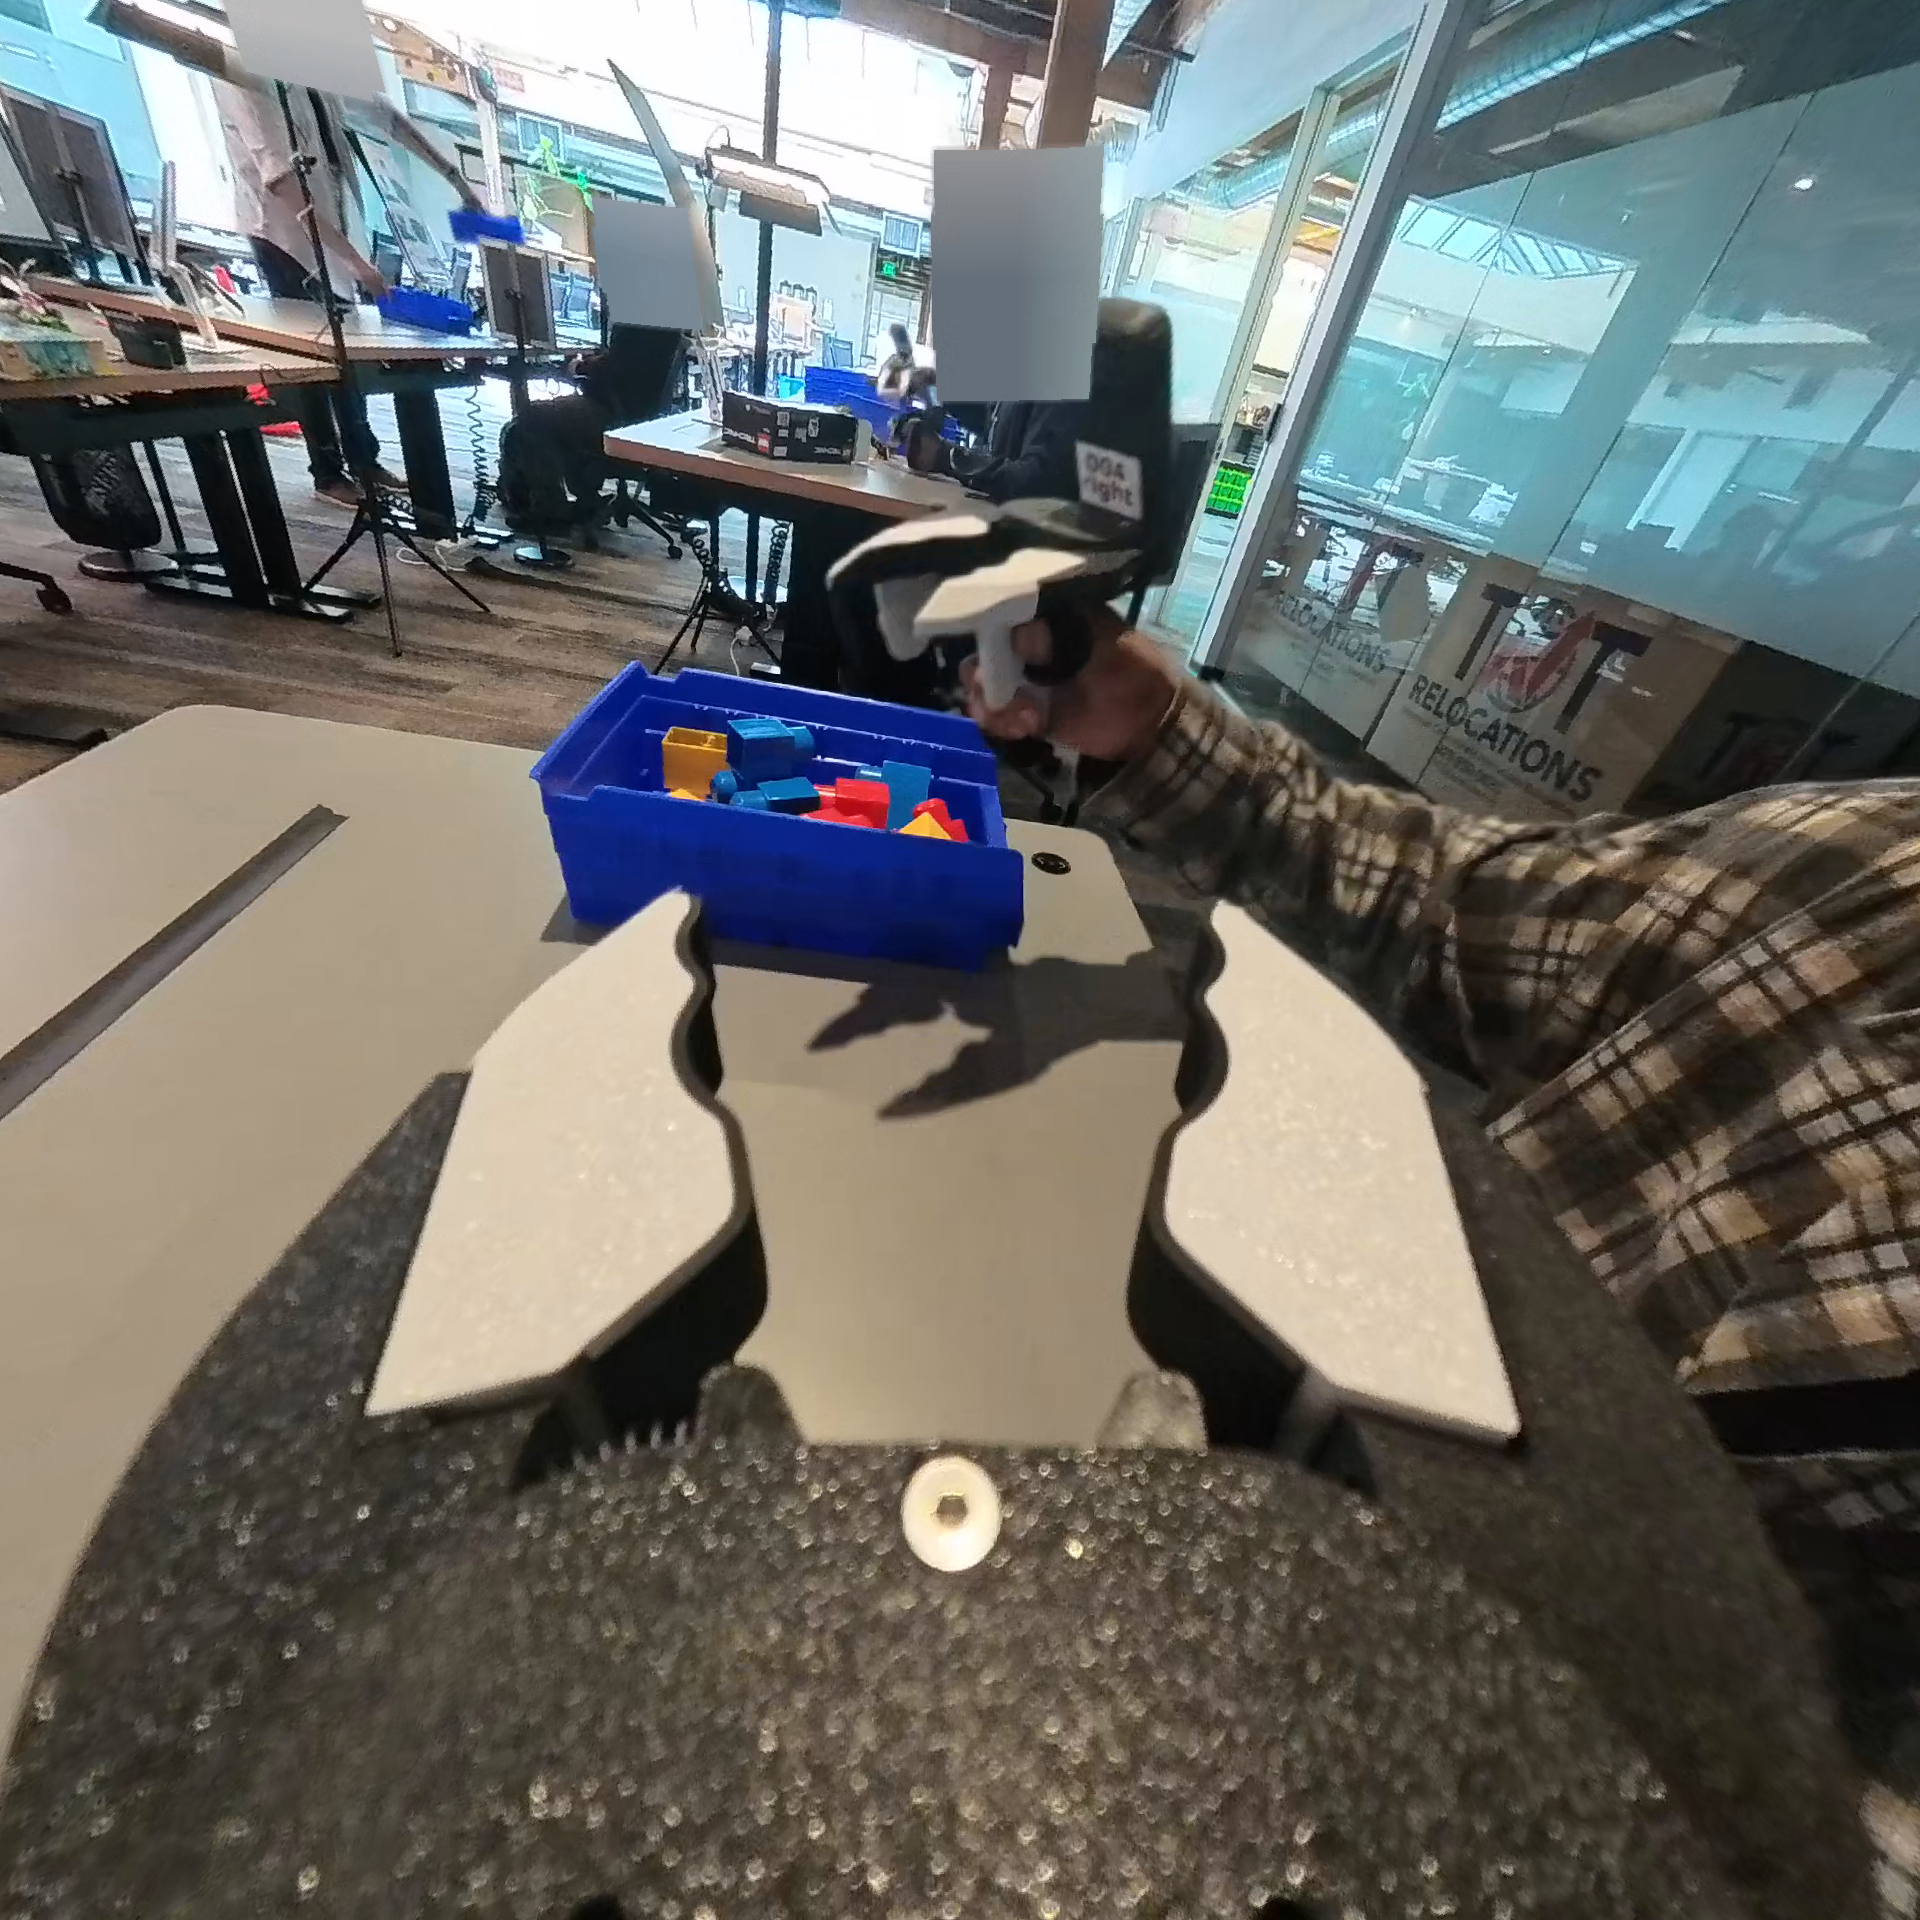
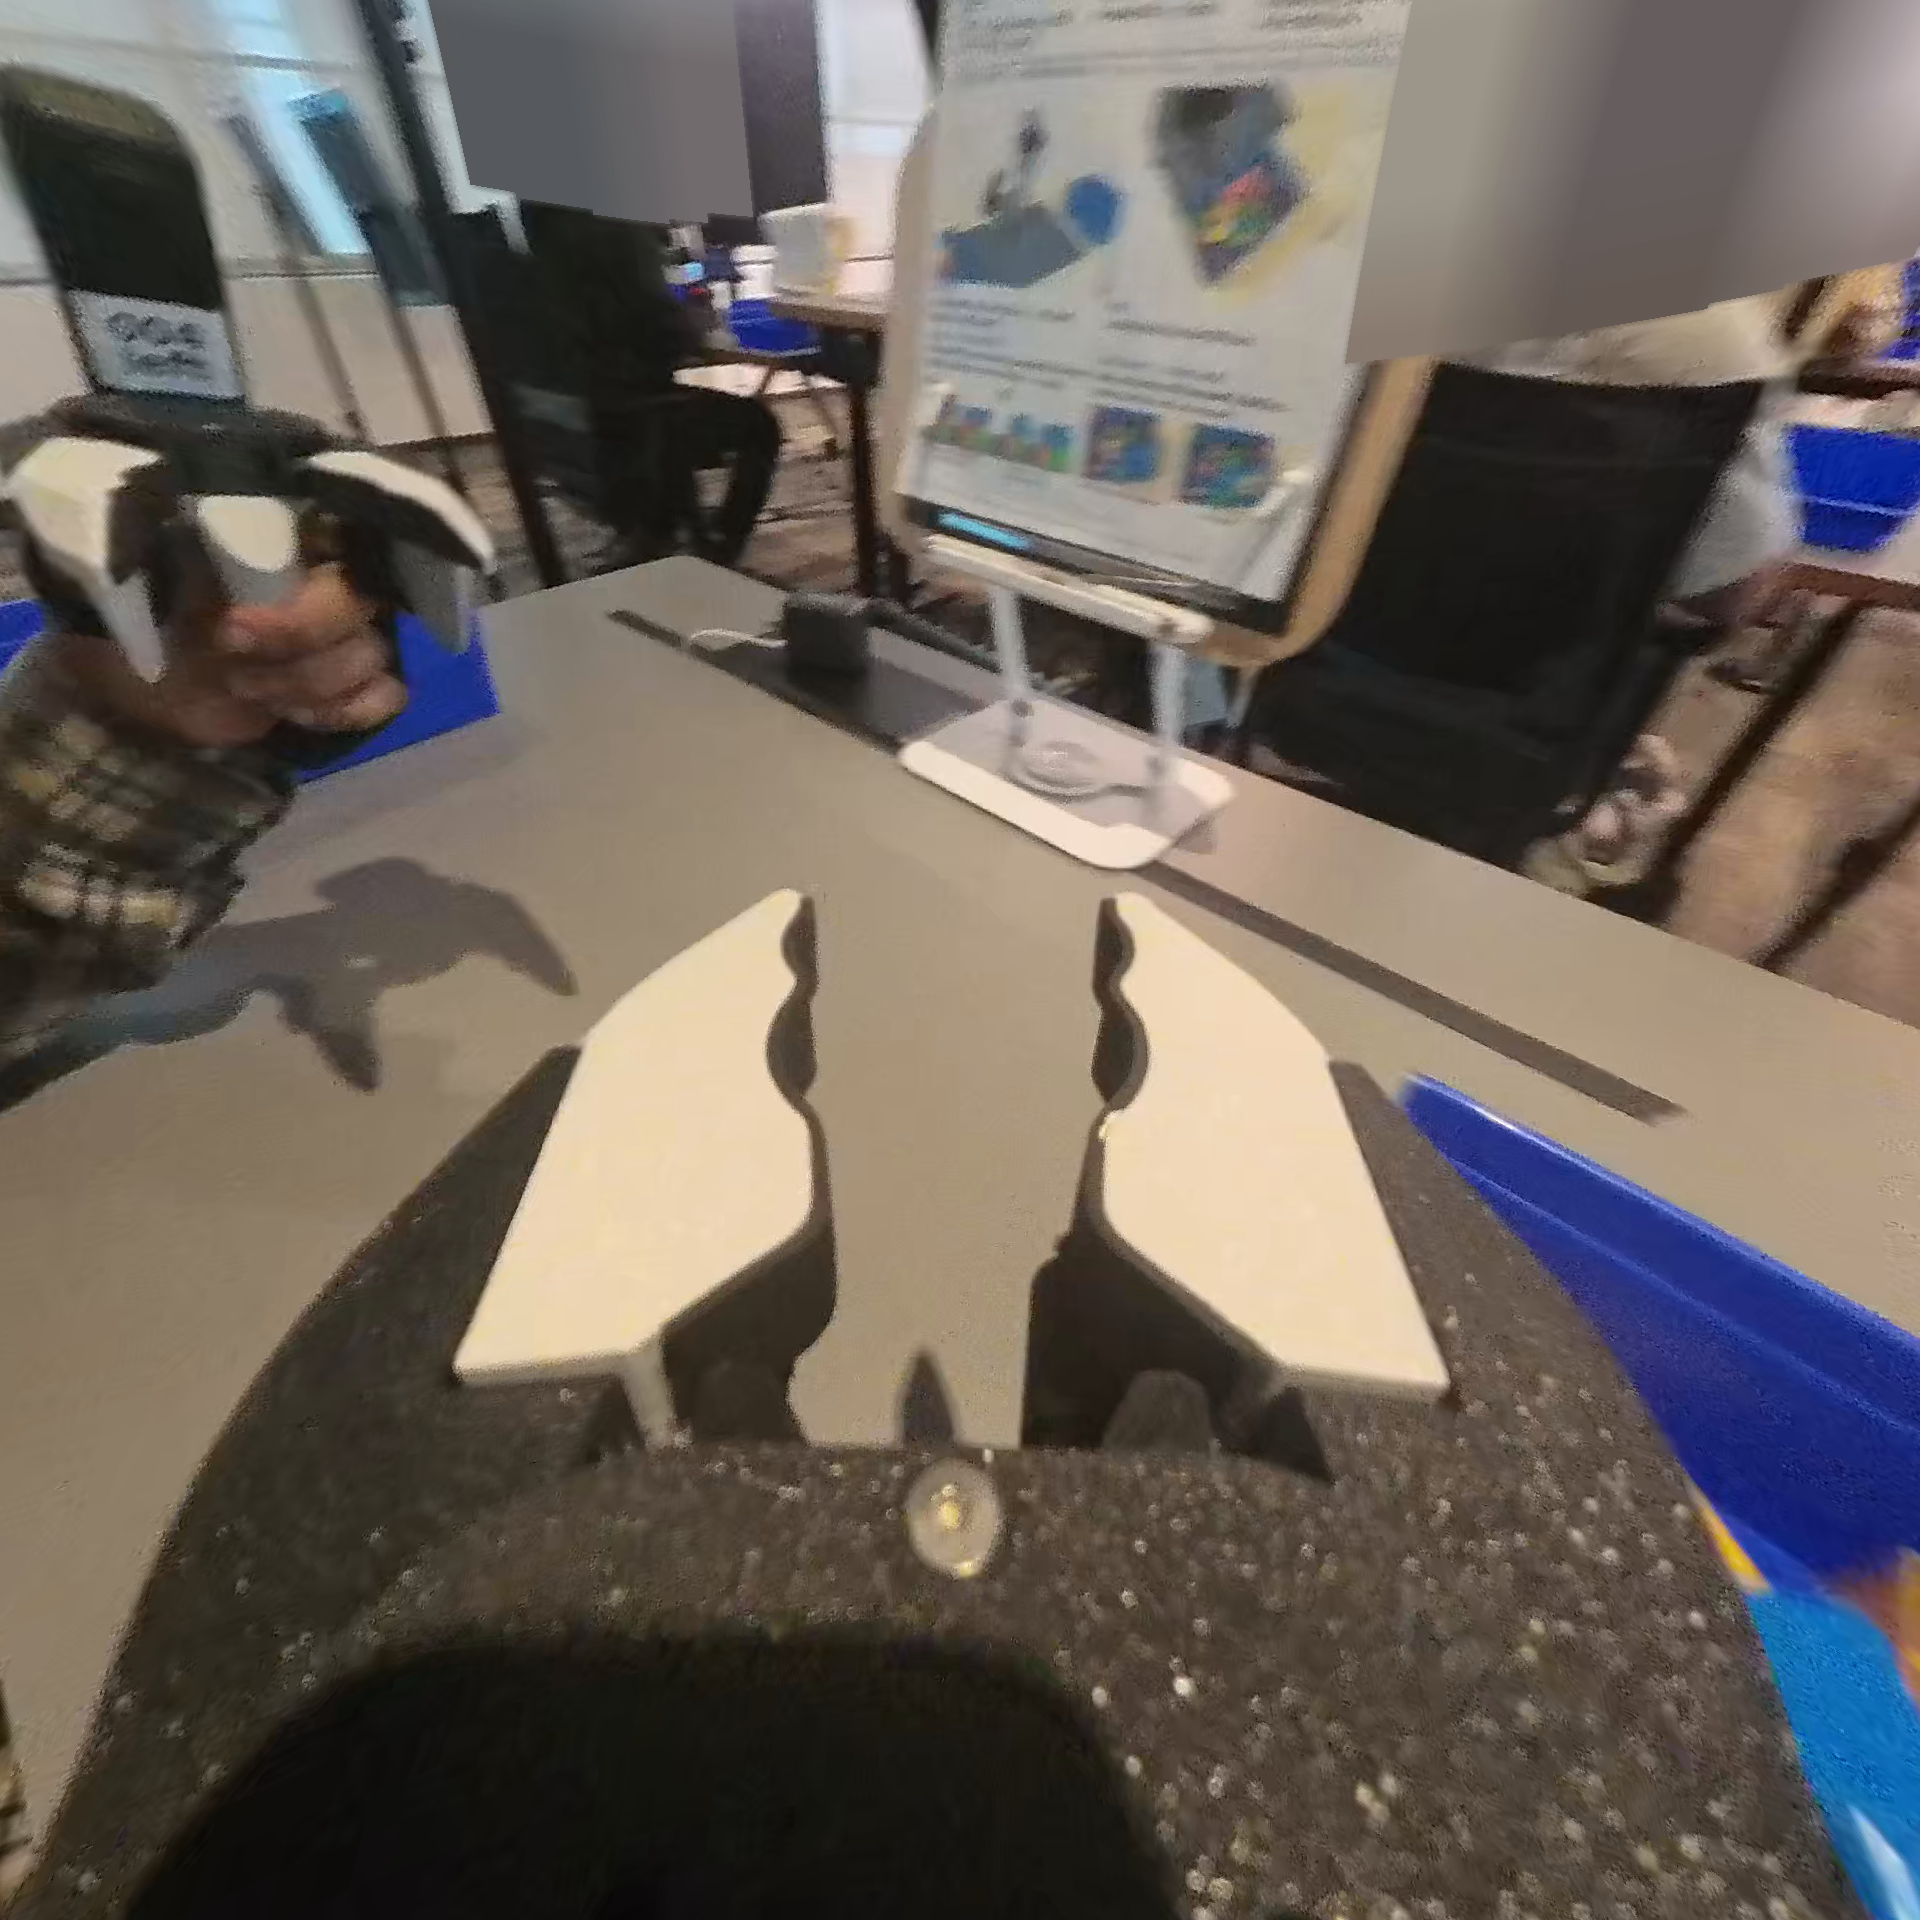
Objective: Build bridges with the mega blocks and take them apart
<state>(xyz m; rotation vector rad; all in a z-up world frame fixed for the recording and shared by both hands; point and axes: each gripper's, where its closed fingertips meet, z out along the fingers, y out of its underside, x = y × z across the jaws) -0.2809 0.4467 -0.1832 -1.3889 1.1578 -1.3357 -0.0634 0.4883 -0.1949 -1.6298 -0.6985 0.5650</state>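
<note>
A blue bin [image 1: 790, 883] stands on the grey table [image 1: 260, 935] ahead of my left gripper [image 1: 954, 912]. It holds several loose red, blue and yellow mega blocks [image 1: 821, 792]. My left gripper is open and empty above the bare table, just short of the bin. My right gripper [image 1: 935, 613], held by a hand in a plaid sleeve, hovers above the bin's far right corner. In the right wrist view my right gripper [image 2: 956, 902] is open and empty over bare table. The bin's wall [image 2: 1714, 1351] is at its right edge, and my left gripper [image 2: 291, 634] shows far left.
A screen on a white stand [image 2: 1070, 790] and a small black device [image 2: 826, 634] sit at the table's far side by a dark cable slot [image 2: 1455, 1013]. Another blue bin [image 2: 447, 675] shows behind my left gripper. People, desks and chairs stand beyond the table. My hands' fingertips stand some 25 cm from each other.
</note>
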